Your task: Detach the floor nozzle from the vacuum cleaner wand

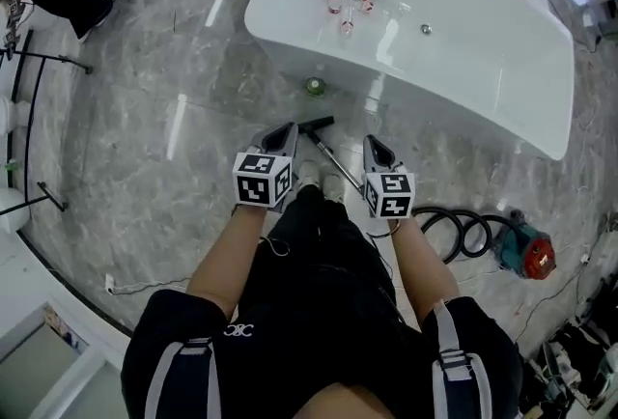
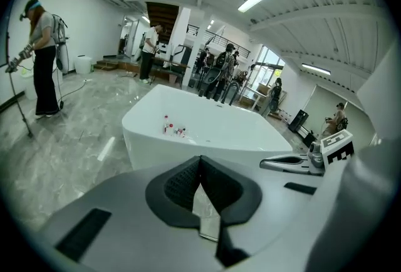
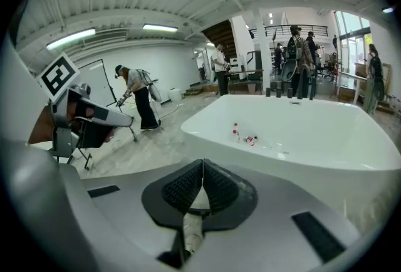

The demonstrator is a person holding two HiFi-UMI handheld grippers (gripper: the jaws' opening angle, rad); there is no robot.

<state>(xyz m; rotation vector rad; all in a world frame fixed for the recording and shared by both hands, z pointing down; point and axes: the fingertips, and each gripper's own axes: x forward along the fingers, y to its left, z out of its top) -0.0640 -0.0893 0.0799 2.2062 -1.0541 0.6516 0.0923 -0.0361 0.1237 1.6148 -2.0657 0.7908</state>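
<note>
Nozzle (image 1: 317,125) lies on the floor by the tub (image 1: 290,31), its wand (image 1: 335,159) running nearward between left gripper (image 1: 288,130) and right gripper (image 1: 372,143). Both are closed and empty, flanking it, probably to brace and pull.

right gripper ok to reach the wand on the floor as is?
Probably yes. In the head view the wand lies on open floor just left of the right gripper, with nothing over it. The jaws are shut, so they would need to open first.
</note>
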